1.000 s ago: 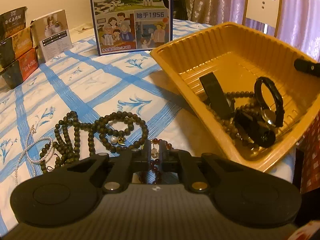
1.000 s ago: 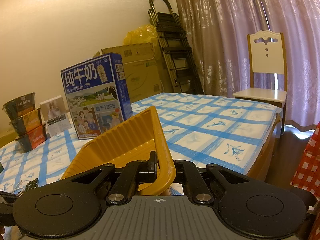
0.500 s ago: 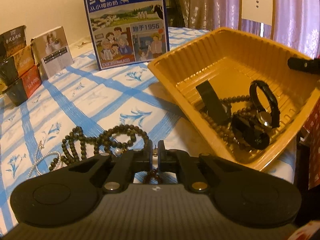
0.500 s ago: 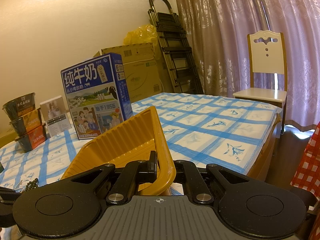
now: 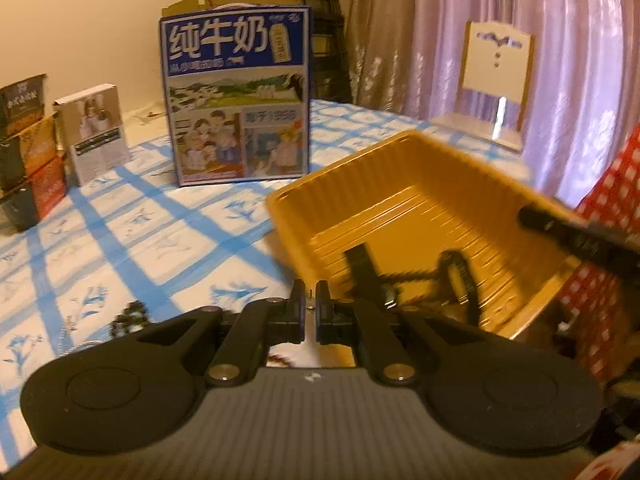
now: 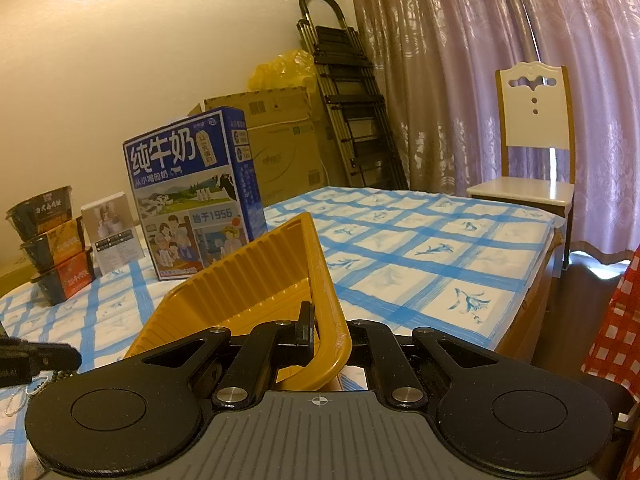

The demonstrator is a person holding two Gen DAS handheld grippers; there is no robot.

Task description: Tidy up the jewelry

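My left gripper [image 5: 310, 300] is shut on a reddish bead bracelet [image 5: 280, 360], which hangs under the jaws above the blue-checked tablecloth, just left of the yellow tray [image 5: 400, 208]. The tray is tipped up towards me. Black watches and dark bead strings [image 5: 460, 280] lie in its lower corner. My right gripper [image 6: 324, 328] is shut on the tray's near rim [image 6: 328, 300]; its finger [image 5: 580, 240] shows at the right of the left wrist view. More dark beads [image 5: 128, 316] and a pearl strand [image 5: 64, 336] lie on the cloth, blurred.
A blue milk carton [image 5: 236, 100], a small white box [image 5: 96, 132] and stacked noodle bowls [image 5: 24, 152] stand at the table's back left. A white chair [image 6: 532, 152], a folded ladder [image 6: 352, 100] and curtains are beyond the table. Red checked cloth [image 5: 616, 184] hangs at right.
My left gripper has risen off the table with the reddish bracelet and tilted up, so the loose beads have dropped low in its view. The right gripper and tray have not moved.
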